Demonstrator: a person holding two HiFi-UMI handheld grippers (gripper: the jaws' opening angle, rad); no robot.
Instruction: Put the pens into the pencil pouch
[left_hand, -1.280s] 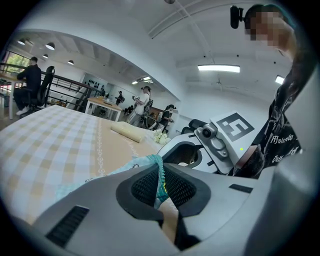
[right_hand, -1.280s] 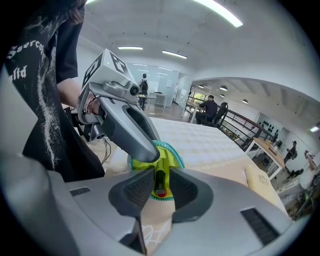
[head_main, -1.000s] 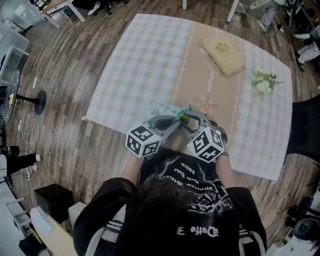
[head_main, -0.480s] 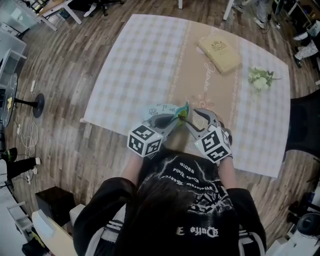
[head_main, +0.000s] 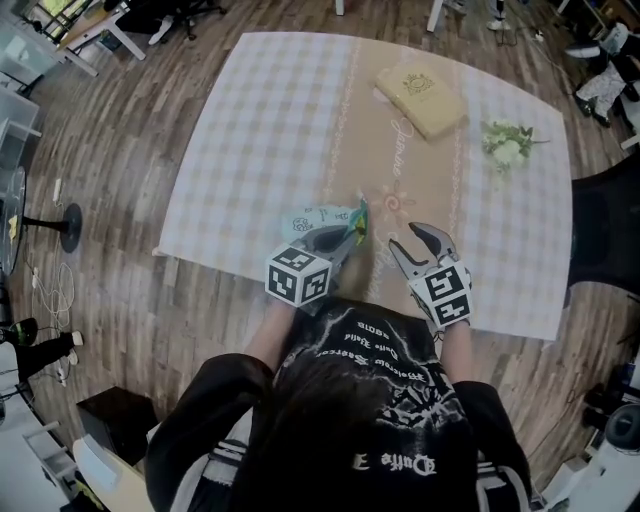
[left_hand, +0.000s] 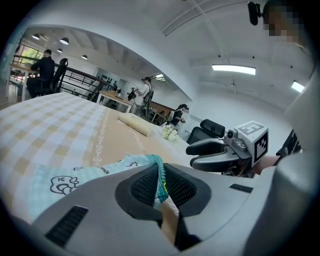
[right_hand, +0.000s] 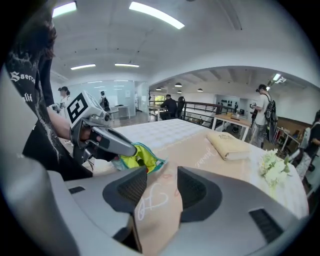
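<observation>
The pale blue pencil pouch (head_main: 318, 219) lies on the tan runner near the table's front edge. My left gripper (head_main: 345, 238) is shut on its teal zipper edge (left_hand: 159, 172), holding the mouth up. In the right gripper view the pouch (right_hand: 142, 159) gapes open and shows its yellow lining; something dark lies inside, but I cannot tell what. My right gripper (head_main: 423, 246) stands apart to the right of the pouch. Its jaws are wide and closing, with nothing between them. No loose pens show on the table.
A cream book (head_main: 420, 88) lies at the far side of the runner, with a small bunch of white flowers (head_main: 505, 145) to its right. The checked tablecloth (head_main: 260, 130) covers the table. A black chair (head_main: 610, 230) stands at the table's right edge.
My right gripper has drawn away from the pouch to the right and its jaws have spread. The left gripper keeps its hold on the pouch edge, a little lower.
</observation>
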